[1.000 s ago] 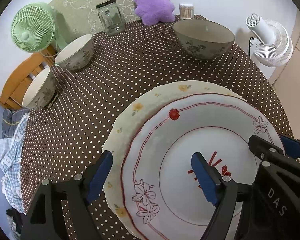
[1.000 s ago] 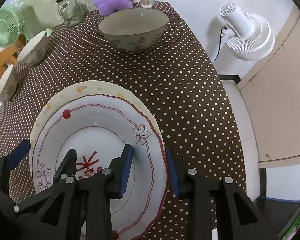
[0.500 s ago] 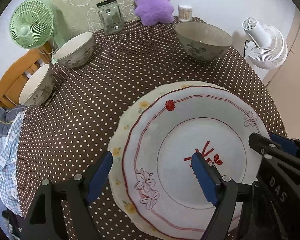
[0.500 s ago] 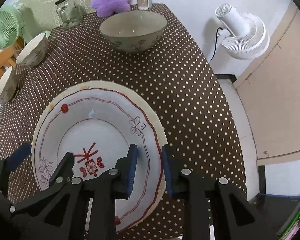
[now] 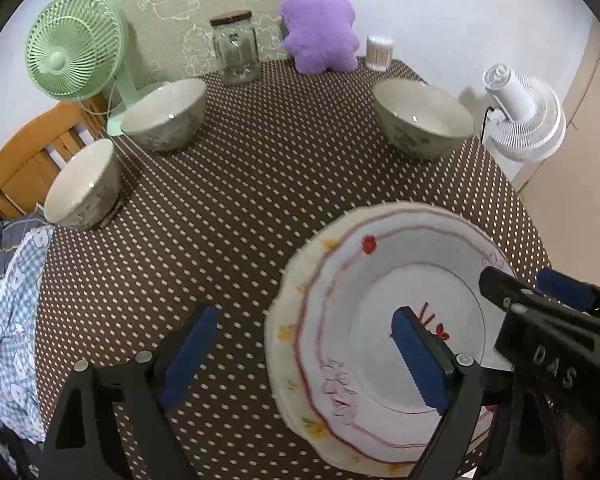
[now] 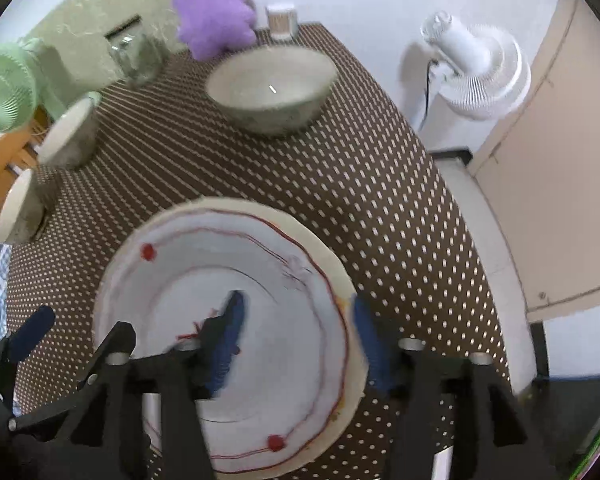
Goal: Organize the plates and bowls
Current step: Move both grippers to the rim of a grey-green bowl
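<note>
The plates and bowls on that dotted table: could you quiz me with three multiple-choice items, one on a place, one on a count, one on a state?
1. Where does the red-rimmed plate lie?
A. inside a bowl
B. on the cream plate
C. on the chair

2. How many bowls stand on the table?
A. one
B. five
C. three

3. How do the bowls stand?
A. apart, upright
B. stacked together
C. upside down

Answers:
1 B, the cream rim shows around and under it.
2 C, the two left bowls and the right bowl.
3 A, each sits alone with its opening up, tablecloth showing between them.
</note>
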